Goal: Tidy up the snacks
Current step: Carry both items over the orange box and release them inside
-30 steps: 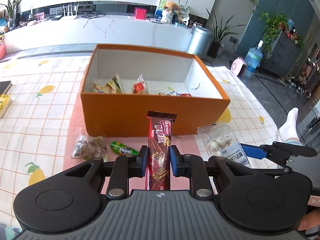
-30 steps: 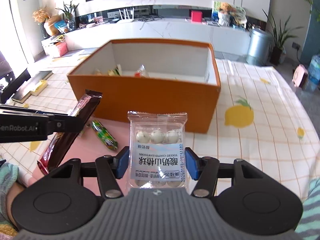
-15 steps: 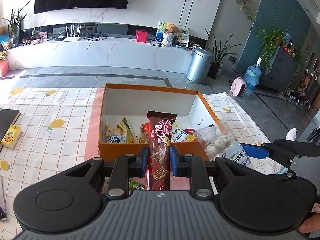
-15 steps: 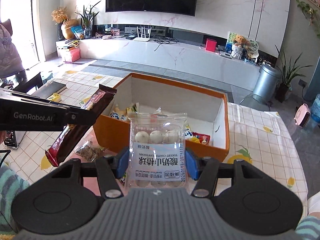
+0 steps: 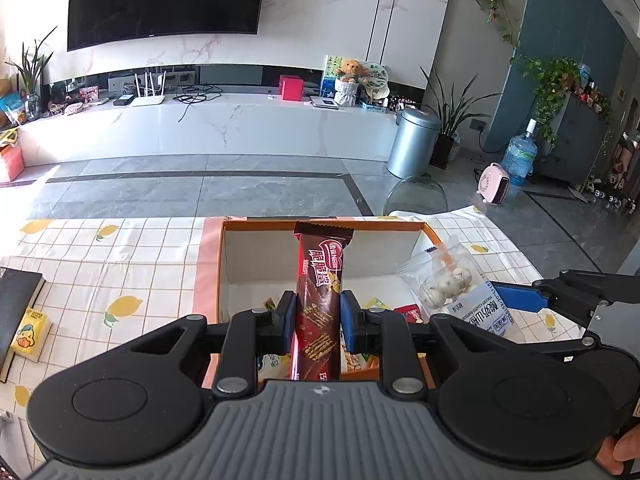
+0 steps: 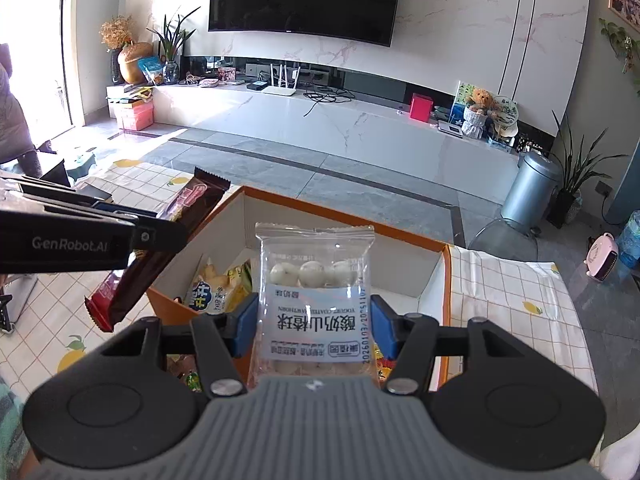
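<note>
My left gripper (image 5: 318, 320) is shut on a dark brown wafer bar (image 5: 320, 280) and holds it upright above the near part of the orange box (image 5: 208, 280). My right gripper (image 6: 312, 320) is shut on a clear bag of white yogurt balls (image 6: 314, 292), held above the same box (image 6: 444, 280). The bag also shows at the right in the left wrist view (image 5: 448, 280), and the bar at the left in the right wrist view (image 6: 160, 248). Several snack packets (image 6: 216, 288) lie inside the box.
The box stands on a pink mat (image 5: 204, 256) over a lemon-print tablecloth (image 5: 100, 272). A black book (image 5: 16, 304) and a small yellow box (image 5: 30, 332) lie at the table's left. A snack packet (image 6: 192, 380) lies on the mat below my right gripper. Beyond the table is open floor.
Both grippers have risen and moved forward from in front of the box's near wall to above the box, still holding the bar and the bag.
</note>
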Demonstrator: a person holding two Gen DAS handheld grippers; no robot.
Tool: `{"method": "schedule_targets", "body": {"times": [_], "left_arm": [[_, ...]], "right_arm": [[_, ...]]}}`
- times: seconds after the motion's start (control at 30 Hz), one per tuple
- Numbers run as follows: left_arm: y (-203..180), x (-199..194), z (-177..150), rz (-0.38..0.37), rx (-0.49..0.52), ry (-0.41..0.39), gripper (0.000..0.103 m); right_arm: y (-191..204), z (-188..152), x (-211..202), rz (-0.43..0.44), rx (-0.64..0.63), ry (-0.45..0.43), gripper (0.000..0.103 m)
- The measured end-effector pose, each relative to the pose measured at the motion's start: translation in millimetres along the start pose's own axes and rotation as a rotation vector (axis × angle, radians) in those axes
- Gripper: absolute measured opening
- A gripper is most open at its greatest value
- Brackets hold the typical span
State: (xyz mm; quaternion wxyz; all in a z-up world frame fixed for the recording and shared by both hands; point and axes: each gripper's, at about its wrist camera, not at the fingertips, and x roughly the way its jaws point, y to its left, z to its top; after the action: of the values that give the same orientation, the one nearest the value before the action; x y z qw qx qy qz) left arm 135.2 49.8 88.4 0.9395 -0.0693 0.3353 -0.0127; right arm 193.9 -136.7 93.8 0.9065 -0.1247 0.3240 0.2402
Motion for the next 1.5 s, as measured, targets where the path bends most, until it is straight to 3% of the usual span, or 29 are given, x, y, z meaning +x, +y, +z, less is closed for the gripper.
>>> {"method": "schedule_targets", "body": {"times": [0.2, 0.8, 1.23, 1.5], "left_arm": [[3.1, 29.7, 10.5, 0.016, 0.026, 0.035, 0.025], [10.6, 128.8, -9.9, 0.061, 0.130, 0.279, 0.025], [0.7, 152.9, -9.1, 0.111, 0.220, 0.331, 0.025], [0.7, 158.6, -9.1, 0.105, 0.214, 0.334, 0.025]], "right_arm": [[-6.0, 12.3, 39.6, -0.011, 0.008, 0.044, 0.056], [-14.2, 7.6, 159.0, -0.033, -0.063, 0.263, 0.056], [-8.3, -4.3, 192.8, -0.055, -0.096, 0.367, 0.057], [-7.9, -8.0, 194.3, -0.057, -0.102, 0.391, 0.058]]}}
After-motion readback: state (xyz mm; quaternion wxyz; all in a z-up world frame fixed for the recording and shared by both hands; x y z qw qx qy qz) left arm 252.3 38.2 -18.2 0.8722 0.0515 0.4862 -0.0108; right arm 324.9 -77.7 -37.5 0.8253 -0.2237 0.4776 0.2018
